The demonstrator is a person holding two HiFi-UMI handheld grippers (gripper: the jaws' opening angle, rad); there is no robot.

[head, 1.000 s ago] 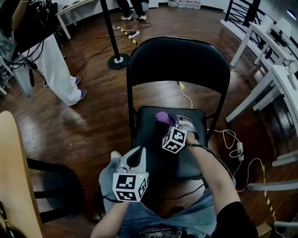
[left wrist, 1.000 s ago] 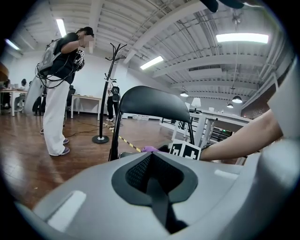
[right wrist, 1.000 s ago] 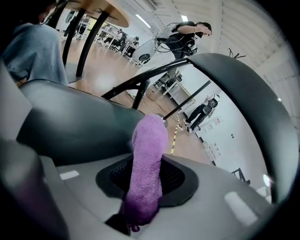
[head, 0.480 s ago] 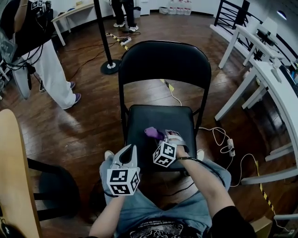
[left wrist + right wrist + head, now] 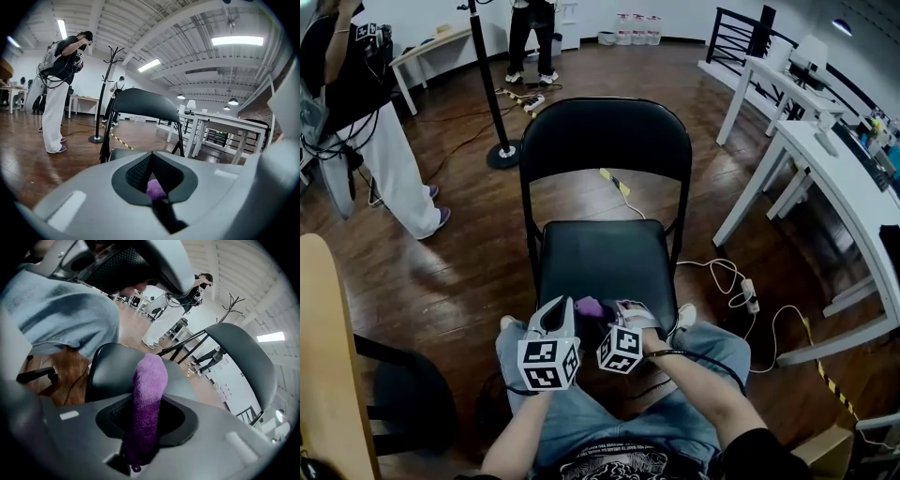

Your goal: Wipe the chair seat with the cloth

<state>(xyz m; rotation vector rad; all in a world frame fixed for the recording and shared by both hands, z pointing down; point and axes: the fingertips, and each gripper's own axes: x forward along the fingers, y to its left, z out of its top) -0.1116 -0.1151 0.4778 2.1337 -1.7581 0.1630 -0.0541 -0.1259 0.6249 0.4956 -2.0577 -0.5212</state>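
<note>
Little of the purple cloth (image 5: 589, 307) shows in the head view: only a tuft at the front edge of the black chair seat (image 5: 605, 253), wedged between the two grippers. It is a fuzzy rolled strip sticking out past the right gripper (image 5: 617, 311), whose jaws are clamped on it. The left gripper (image 5: 557, 309) hangs just beside it, jaws pressed together on nothing.

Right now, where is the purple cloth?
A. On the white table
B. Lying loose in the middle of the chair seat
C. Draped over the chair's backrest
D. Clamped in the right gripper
D: the right gripper view shows the right gripper shut on the purple cloth, which sticks out past its jaws above the front of the chair seat.
</note>
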